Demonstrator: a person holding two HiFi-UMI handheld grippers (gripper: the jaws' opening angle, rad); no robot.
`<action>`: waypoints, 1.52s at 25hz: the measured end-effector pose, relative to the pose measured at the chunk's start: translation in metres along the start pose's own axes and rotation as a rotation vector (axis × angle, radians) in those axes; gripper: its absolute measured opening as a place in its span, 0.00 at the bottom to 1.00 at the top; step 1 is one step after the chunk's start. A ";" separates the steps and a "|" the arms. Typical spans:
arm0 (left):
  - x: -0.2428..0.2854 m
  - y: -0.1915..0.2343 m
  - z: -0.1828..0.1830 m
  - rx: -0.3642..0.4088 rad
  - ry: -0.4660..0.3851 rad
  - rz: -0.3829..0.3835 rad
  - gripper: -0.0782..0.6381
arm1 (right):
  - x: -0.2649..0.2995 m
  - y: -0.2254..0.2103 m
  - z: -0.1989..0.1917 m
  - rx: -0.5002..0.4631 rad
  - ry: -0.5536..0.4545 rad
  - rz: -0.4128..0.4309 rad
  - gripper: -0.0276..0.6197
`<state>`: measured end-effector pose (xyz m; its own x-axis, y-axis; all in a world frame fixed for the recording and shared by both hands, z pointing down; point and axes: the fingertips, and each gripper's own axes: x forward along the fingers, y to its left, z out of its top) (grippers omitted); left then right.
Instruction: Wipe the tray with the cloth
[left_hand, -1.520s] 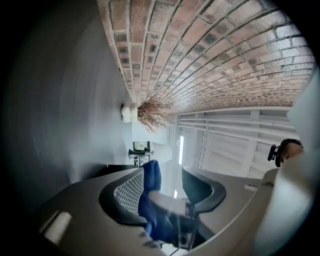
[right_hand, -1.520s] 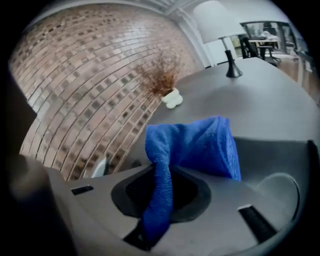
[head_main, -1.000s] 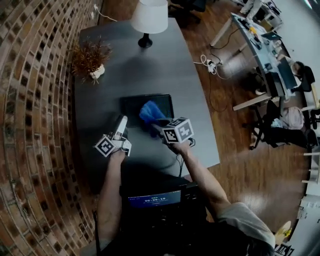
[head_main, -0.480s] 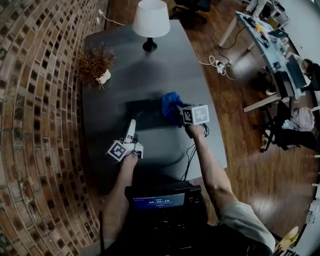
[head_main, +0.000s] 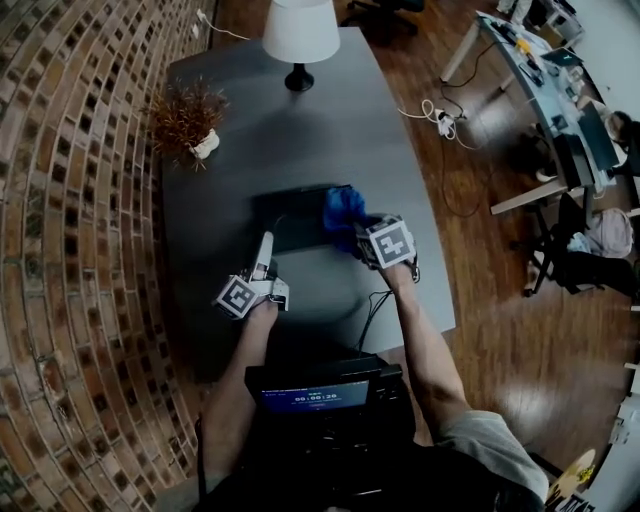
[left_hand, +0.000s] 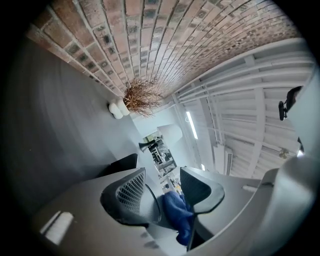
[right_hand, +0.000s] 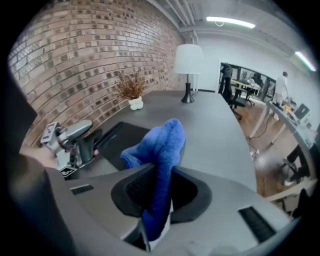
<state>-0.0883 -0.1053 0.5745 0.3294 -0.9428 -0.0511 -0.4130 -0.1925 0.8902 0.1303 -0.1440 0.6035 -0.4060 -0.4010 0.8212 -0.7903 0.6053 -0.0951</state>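
A dark rectangular tray (head_main: 292, 218) lies flat on the grey table. The blue cloth (head_main: 343, 208) sits at the tray's right end, and my right gripper (head_main: 360, 232) is shut on it. In the right gripper view the cloth (right_hand: 162, 145) stands bunched up between the pads of the right gripper (right_hand: 160, 187), with the tray (right_hand: 120, 137) beyond to the left. My left gripper (head_main: 266, 243) is at the tray's near left corner. In the left gripper view the left gripper (left_hand: 162, 187) holds a thin black rim between nearly closed jaws. The tray (left_hand: 122, 163) and cloth (left_hand: 176, 212) show beyond.
A white-shaded lamp (head_main: 300, 35) stands at the table's far end, and a dried plant in a white pot (head_main: 185, 115) stands by the brick wall (head_main: 70, 200) on the left. A screened device (head_main: 315, 395) and a cable (head_main: 372, 305) lie near me. The table's right edge (head_main: 425, 230) drops to a wooden floor.
My right gripper has carried the cloth from the tray's middle to its right end. My left gripper has moved up to the tray's near left corner.
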 end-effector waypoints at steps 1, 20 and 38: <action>-0.001 -0.001 0.001 0.000 0.005 -0.003 0.39 | -0.013 0.004 -0.018 0.028 0.007 0.013 0.13; 0.023 0.003 0.002 0.057 0.078 0.050 0.38 | 0.038 -0.054 -0.015 0.784 -0.467 0.307 0.13; -0.072 -0.104 0.033 0.061 0.130 -0.329 0.46 | -0.011 -0.077 -0.157 -0.322 0.165 -0.339 0.18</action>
<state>-0.0969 -0.0264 0.4704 0.5564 -0.7862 -0.2688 -0.3160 -0.4994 0.8067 0.2676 -0.0776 0.6899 -0.0526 -0.5137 0.8563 -0.6727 0.6519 0.3498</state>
